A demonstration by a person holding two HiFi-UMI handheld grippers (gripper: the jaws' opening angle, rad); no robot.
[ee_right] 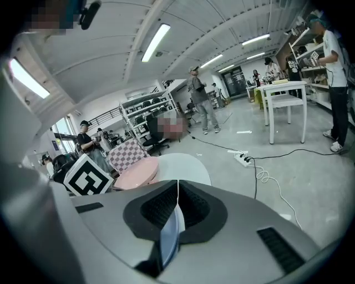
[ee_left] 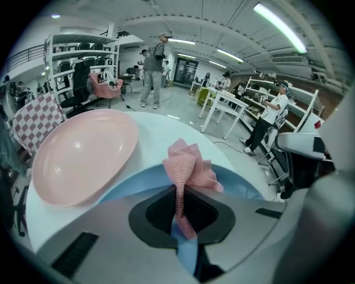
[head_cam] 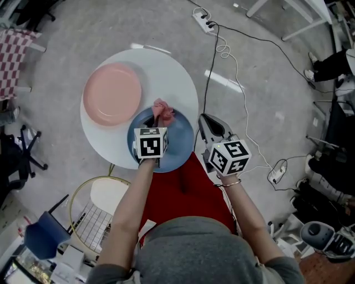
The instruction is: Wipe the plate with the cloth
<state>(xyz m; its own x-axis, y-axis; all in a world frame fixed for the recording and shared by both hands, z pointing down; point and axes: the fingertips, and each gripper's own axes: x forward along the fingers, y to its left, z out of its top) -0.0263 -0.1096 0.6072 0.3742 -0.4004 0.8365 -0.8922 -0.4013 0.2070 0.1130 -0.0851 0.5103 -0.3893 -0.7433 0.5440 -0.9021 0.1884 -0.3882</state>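
The cloth (ee_left: 188,166), over the blue plate (head_cam: 180,147) on the table (head_cam: 169,72), is gripped by one thin fold in the clenched jaws of the left gripper (ee_left: 180,208) and could be dragged free during rubbing; the plate, clamped at its rim in the jaws of the right gripper (ee_right: 175,208), could be tipped

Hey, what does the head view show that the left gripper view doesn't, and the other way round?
Only the head view: the whole round white table, the person's forearms, a wire chair and a power strip on the floor.

Only the left gripper view: standing people, shelving and ceiling lights beyond the table.

Both: the pink cloth pinched in the left gripper over the blue plate, with the pink plate beside it.
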